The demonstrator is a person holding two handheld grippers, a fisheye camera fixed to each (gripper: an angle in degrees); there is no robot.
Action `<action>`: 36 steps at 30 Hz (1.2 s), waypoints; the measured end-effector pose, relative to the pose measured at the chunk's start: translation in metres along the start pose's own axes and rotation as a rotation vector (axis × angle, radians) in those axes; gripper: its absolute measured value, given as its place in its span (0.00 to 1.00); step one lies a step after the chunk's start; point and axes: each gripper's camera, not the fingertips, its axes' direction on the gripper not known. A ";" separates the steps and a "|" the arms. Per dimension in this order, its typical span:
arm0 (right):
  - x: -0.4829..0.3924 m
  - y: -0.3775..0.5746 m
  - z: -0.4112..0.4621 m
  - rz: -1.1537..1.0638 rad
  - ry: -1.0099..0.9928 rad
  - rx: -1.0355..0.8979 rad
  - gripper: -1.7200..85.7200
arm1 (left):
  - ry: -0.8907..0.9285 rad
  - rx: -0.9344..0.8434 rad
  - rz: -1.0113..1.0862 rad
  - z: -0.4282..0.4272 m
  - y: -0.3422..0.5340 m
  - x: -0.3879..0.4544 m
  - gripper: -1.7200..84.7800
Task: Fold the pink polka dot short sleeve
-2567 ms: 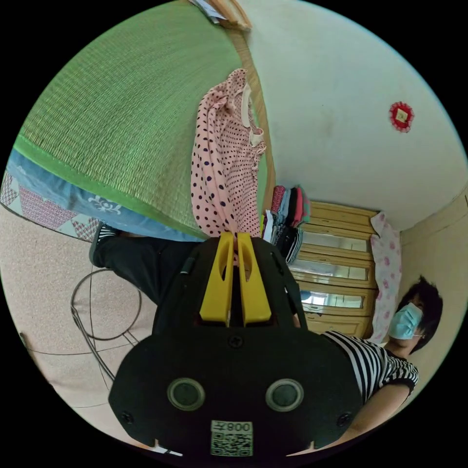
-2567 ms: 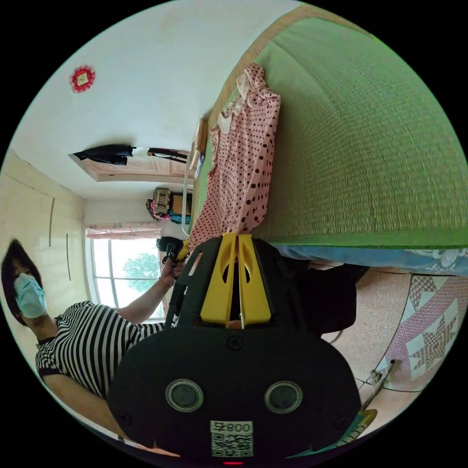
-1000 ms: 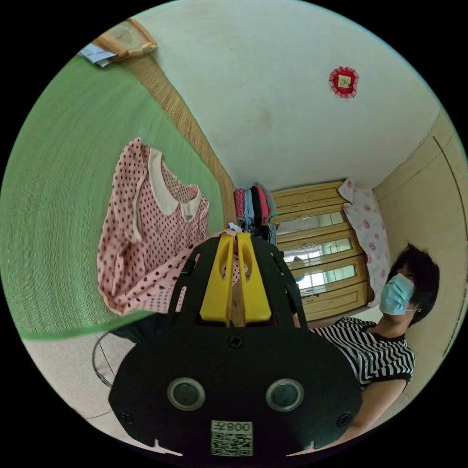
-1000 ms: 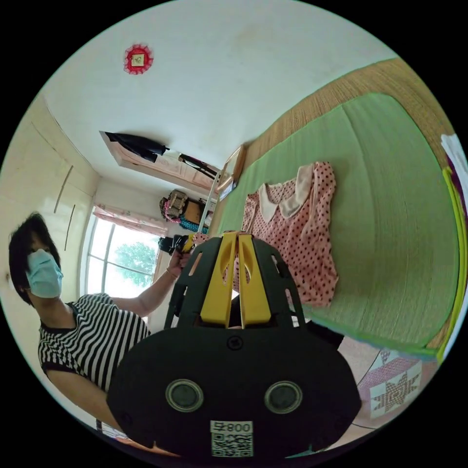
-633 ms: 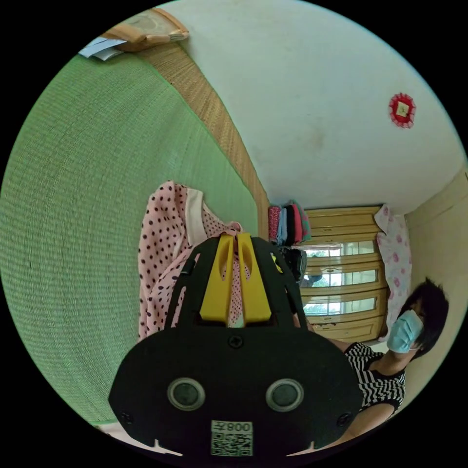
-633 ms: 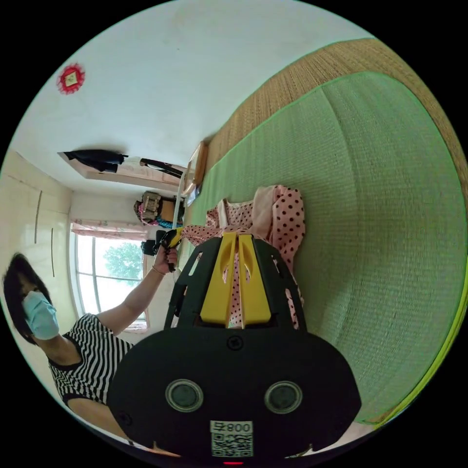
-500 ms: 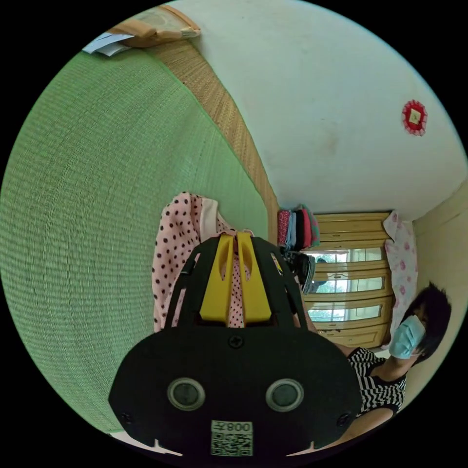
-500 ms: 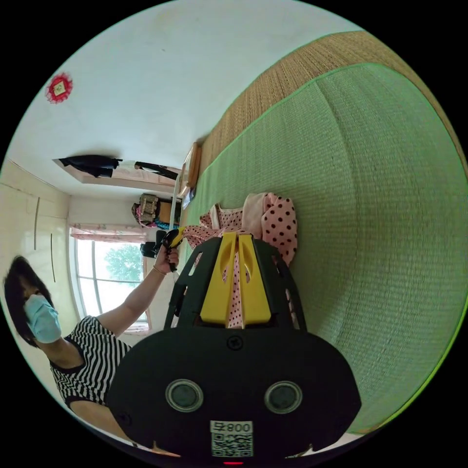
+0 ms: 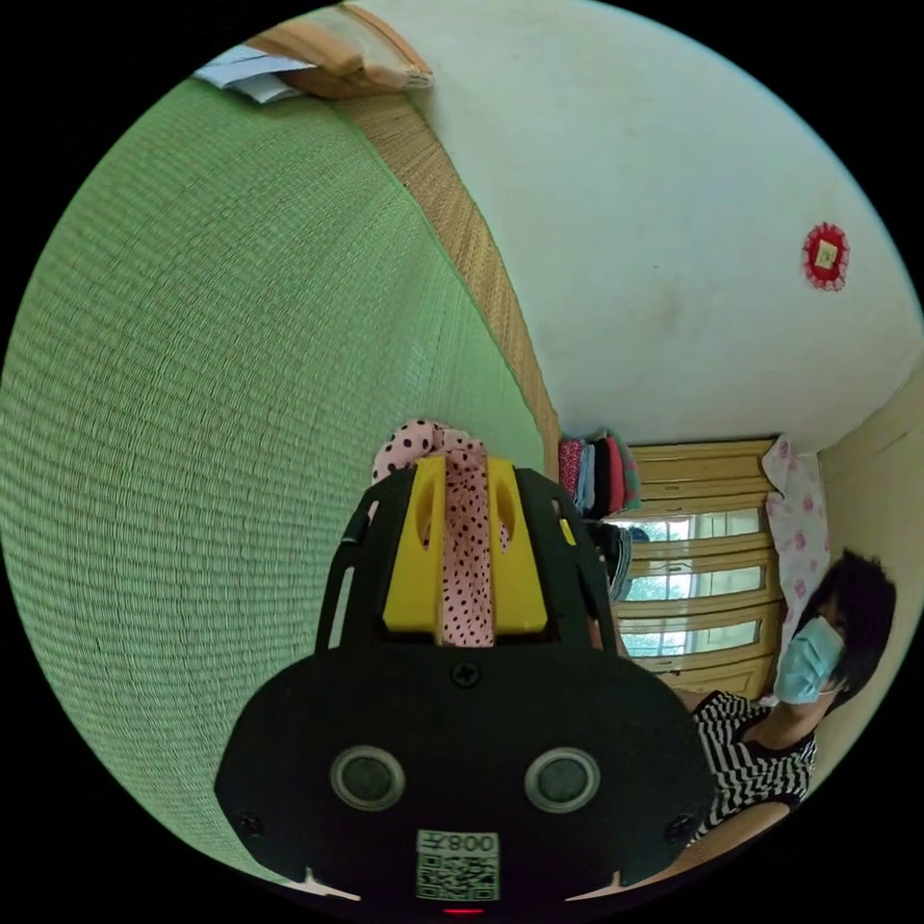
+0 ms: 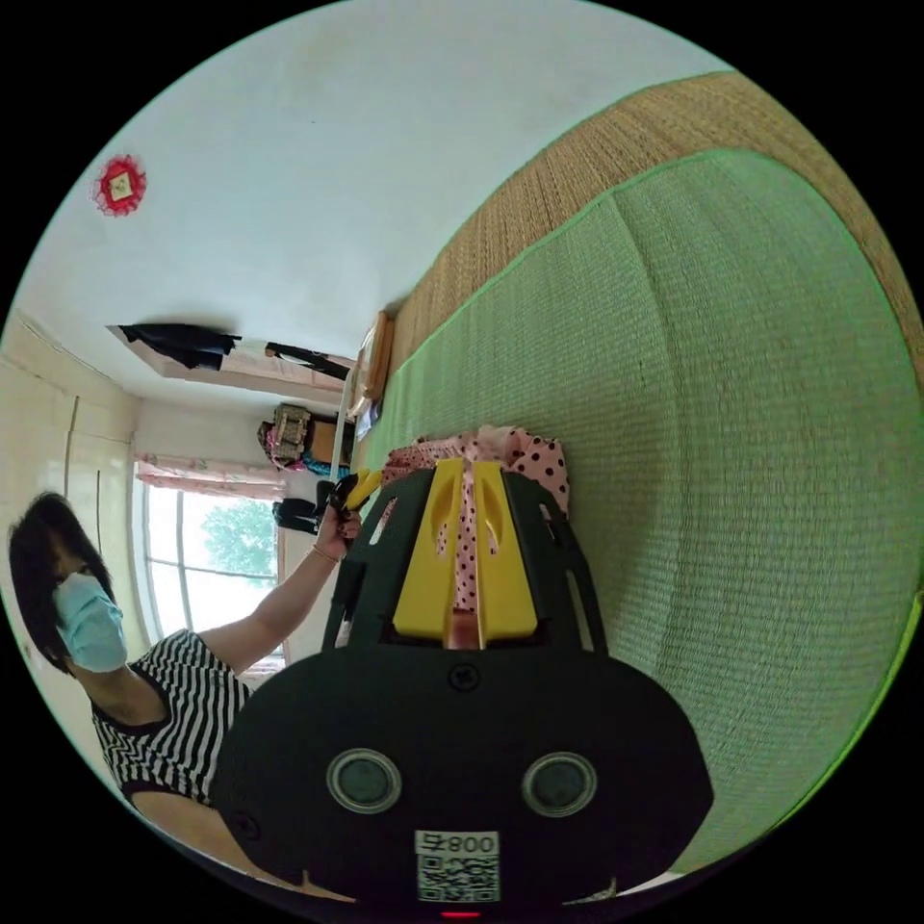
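We have the pink polka dot short sleeve (image 9: 452, 481) down on the green mat (image 9: 212, 385), bunched just beyond our two tools, with a strip of its dotted cloth running back between the yellow jaws of each. In the left gripper view, the left gripper (image 9: 466, 539) stands parted, the cloth lying loose in the gap, so we judge it is no longer pinching. In the right gripper view, the right gripper (image 10: 466, 539) has its jaws drawn narrow with the cloth (image 10: 500, 452) between them, and they look pressed on it. The garment reads as thin, light and limp: it will sag and crease wherever we lift it, and it should not slip much on the woven mat. We would take it by hem corners or shoulder seams, where doubled cloth gives the jaws something firm. Around us, a straw-coloured border (image 10: 577, 183) edges the mat, a stack of folded clothes (image 9: 602, 472) sits by a wooden cabinet (image 9: 693, 558), and the person in a striped top (image 10: 164, 712) holds the tools. Nothing lies on the mat beside the garment to hinder a fold.
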 end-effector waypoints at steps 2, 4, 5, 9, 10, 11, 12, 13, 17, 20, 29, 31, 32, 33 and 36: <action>-0.017 -0.002 0.006 -0.036 0.009 0.020 0.05 | -0.027 -0.002 0.052 0.004 0.000 0.020 0.11; -0.040 -0.002 0.018 -0.088 0.047 0.025 0.05 | -0.087 -0.029 0.146 0.016 0.003 0.053 0.11; -0.056 -0.002 0.030 -0.126 0.100 0.019 0.05 | -0.103 -0.041 0.173 0.020 0.004 0.061 0.11; -0.107 -0.011 0.100 -0.255 0.365 -0.067 0.07 | -0.299 -0.144 0.340 0.059 0.003 0.114 0.11; -0.113 -0.014 0.112 -0.270 0.415 -0.084 0.07 | -0.359 -0.176 0.375 0.072 0.000 0.125 0.11; -0.122 -0.018 0.135 -0.301 0.511 -0.118 0.07 | -0.391 -0.190 0.394 0.078 -0.001 0.130 0.11; -0.129 -0.023 0.156 -0.320 0.587 -0.138 0.06 | -0.473 -0.205 0.423 0.090 -0.004 0.140 0.11; -0.132 -0.025 0.165 -0.331 0.610 -0.145 0.06 | -0.549 -0.219 0.449 0.101 -0.007 0.148 0.10; -0.141 -0.038 0.210 -0.343 0.699 -0.186 0.03 | -0.685 -0.267 0.482 0.124 -0.014 0.165 0.06; -0.146 -0.044 0.231 -0.346 0.735 -0.211 0.02 | -0.693 -0.267 0.501 0.128 -0.016 0.179 0.04; -0.187 -0.057 0.241 -0.381 0.674 -0.101 0.02 | -0.566 -0.137 0.531 0.105 -0.019 0.230 0.03; -0.199 -0.061 0.239 -0.396 0.653 -0.064 0.02 | -0.566 -0.124 0.535 0.103 -0.024 0.239 0.03; -0.205 -0.064 0.238 -0.402 0.650 -0.042 0.02 | -0.568 -0.119 0.533 0.103 -0.025 0.240 0.03; -0.209 -0.068 0.240 -0.405 0.649 -0.039 0.02 | -0.564 -0.111 0.530 0.103 -0.028 0.242 0.03; -0.211 -0.077 0.254 -0.409 0.691 -0.072 0.02 | -0.567 -0.144 0.503 0.108 -0.035 0.240 0.04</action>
